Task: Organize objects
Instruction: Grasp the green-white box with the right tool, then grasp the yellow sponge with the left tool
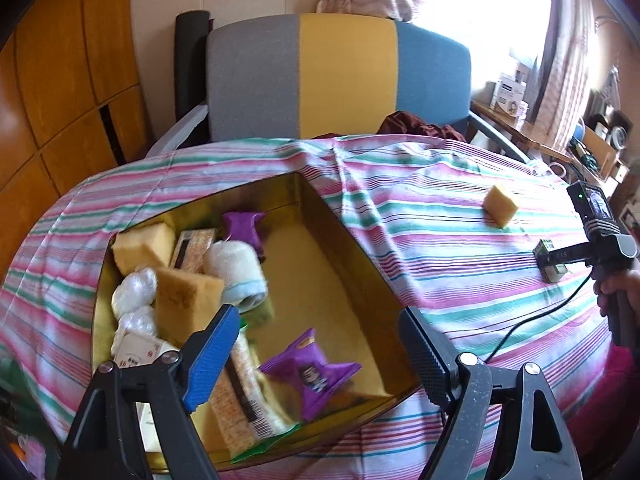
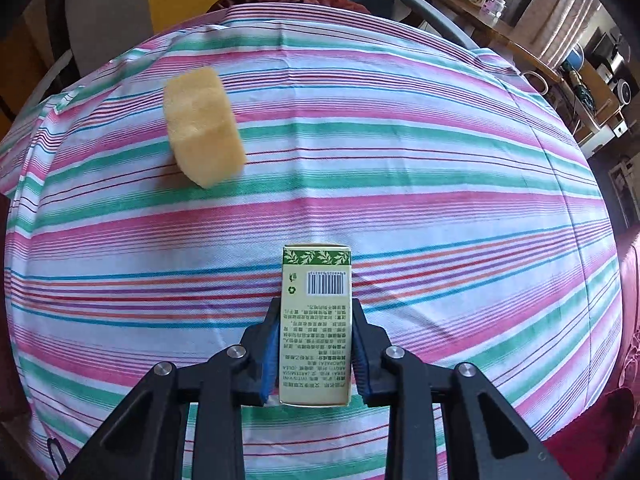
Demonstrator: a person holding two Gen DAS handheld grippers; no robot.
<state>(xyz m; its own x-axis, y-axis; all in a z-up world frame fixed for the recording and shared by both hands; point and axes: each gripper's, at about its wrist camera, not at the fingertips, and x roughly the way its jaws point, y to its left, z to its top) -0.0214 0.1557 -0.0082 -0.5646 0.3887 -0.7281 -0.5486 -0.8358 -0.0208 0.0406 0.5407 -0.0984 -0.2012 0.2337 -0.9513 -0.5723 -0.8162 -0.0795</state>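
Striped pink, green and white cloth (image 2: 440, 168) covered the table, with a grey, yellow and blue chair back (image 1: 340, 76) across the upper middle of the left wrist view. At the lower centre of the right wrist view, the right gripper (image 2: 316, 356) was clamped on a small green-and-cream cardboard box (image 2: 316, 320), while a loose yellow sponge block (image 2: 202, 126) lay on the cloth at upper left. The left gripper (image 1: 320, 344) hung with jaws wide over a gold-lined open tin (image 1: 352, 264) at lower left, holding sponges, a rolled white towel (image 1: 236, 272) and purple snack packets (image 1: 312, 376).
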